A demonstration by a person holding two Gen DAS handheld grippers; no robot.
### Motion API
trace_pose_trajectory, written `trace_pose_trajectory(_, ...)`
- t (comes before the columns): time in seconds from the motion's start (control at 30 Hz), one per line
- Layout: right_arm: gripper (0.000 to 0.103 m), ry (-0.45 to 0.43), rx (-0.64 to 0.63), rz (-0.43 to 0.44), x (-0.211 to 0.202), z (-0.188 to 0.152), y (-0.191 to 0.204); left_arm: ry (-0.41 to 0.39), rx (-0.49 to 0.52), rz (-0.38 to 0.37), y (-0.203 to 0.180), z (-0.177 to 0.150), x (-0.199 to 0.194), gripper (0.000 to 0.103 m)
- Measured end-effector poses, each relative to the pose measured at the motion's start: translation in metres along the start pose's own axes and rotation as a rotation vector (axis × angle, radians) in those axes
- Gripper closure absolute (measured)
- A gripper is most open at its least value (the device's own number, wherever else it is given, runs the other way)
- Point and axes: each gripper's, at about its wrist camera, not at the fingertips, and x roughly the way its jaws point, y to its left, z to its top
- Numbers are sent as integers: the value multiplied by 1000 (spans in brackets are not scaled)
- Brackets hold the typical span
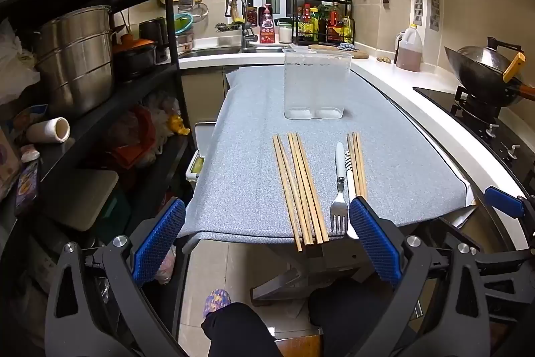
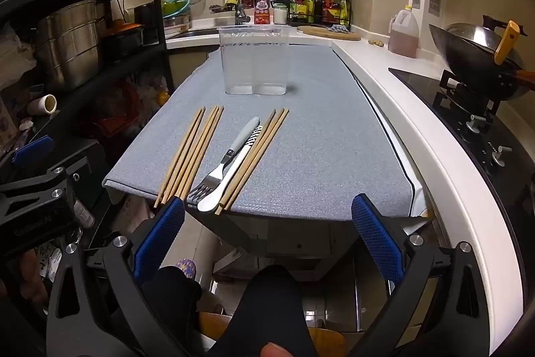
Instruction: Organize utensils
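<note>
Several wooden chopsticks (image 1: 301, 186) lie on the grey cloth-covered table (image 1: 247, 129), tips over the near edge. To their right lie a fork with a white handle (image 1: 339, 189), a white spoon with a striped handle (image 1: 349, 176) and more chopsticks (image 1: 357, 163). A clear two-compartment holder (image 1: 316, 84) stands upright farther back. My left gripper (image 1: 267, 209) is open and empty before the near edge. In the right wrist view the chopsticks (image 2: 190, 153), fork (image 2: 220, 166), spoon (image 2: 230, 173) and holder (image 2: 254, 59) show too. My right gripper (image 2: 267, 206) is open and empty.
A black shelf rack with steel pots (image 1: 77, 56) stands at the left. A white counter (image 1: 418, 102) with a stove and wok (image 1: 485, 72) runs along the right. A sink (image 1: 234, 49) and a bottle rack (image 1: 322, 19) lie behind.
</note>
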Motion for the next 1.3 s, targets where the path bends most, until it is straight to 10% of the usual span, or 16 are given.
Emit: trace_pose_trajectory(1.3, 5, 1, -5, -3, -1, -1, -2, -11, 9, 7, -4, 0, -4, 8)
